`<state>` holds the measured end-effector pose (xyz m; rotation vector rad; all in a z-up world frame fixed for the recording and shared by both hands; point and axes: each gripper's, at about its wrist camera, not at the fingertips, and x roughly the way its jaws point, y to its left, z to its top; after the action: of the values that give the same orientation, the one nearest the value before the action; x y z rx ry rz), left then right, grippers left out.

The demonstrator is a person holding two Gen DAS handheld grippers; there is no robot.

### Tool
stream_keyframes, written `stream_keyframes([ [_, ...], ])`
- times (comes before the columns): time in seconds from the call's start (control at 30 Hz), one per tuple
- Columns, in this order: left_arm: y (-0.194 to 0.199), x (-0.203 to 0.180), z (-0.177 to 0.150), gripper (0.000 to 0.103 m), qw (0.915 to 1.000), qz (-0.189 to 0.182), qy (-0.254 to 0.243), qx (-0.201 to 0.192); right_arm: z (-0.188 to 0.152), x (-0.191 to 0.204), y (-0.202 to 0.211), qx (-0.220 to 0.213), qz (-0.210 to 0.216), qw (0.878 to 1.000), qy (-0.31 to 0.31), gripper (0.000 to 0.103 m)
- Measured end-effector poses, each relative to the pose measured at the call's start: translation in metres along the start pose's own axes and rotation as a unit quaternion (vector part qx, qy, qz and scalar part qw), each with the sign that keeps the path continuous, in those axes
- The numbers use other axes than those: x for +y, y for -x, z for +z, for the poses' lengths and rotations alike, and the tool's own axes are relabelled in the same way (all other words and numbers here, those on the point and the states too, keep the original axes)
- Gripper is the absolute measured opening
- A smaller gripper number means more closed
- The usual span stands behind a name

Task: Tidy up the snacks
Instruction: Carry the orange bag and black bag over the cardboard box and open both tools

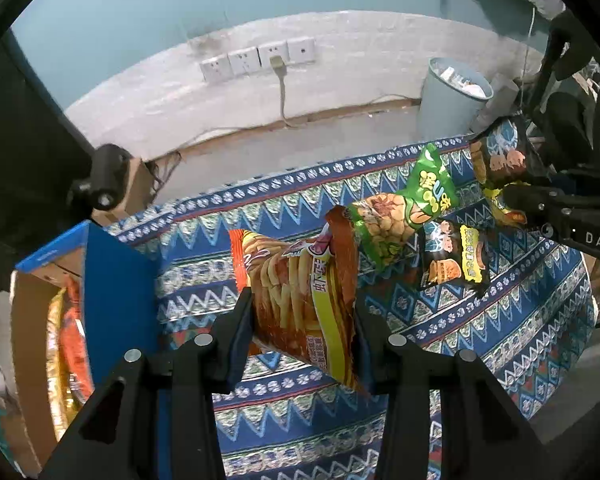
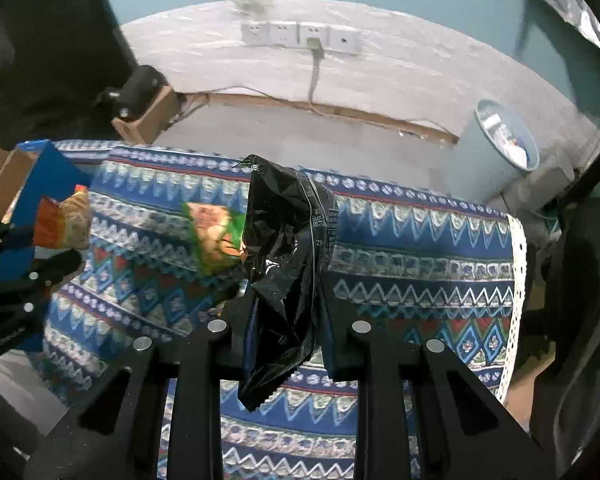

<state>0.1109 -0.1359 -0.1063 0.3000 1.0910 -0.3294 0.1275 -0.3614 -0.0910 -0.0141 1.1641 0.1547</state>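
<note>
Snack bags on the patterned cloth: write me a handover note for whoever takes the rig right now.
Left gripper: shut on the orange fries bag, lifted off the cloth.
Right gripper: shut on a black bag, also lifted.
Box stands at the cloth's left edge with orange packets already inside.
Left on the cloth: green bag and another dark bag.
Next, probably: put both held bags in the box, then collect those two.
</note>
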Motion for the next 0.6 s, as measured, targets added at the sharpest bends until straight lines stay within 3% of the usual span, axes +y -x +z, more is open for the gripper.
stream_keyframes([
  [0.23,0.028,0.012,-0.012,0.044,0.9995,0.019,-0.006,-0.026,0.000,0.029,0.021,-0.022,0.007,0.999,0.031,0.023],
  [0.6,0.071,0.040,-0.039,0.044,0.9978,0.035,0.001,-0.056,0.004,0.082,0.048,-0.048,0.058,0.994,0.077,0.023],
])
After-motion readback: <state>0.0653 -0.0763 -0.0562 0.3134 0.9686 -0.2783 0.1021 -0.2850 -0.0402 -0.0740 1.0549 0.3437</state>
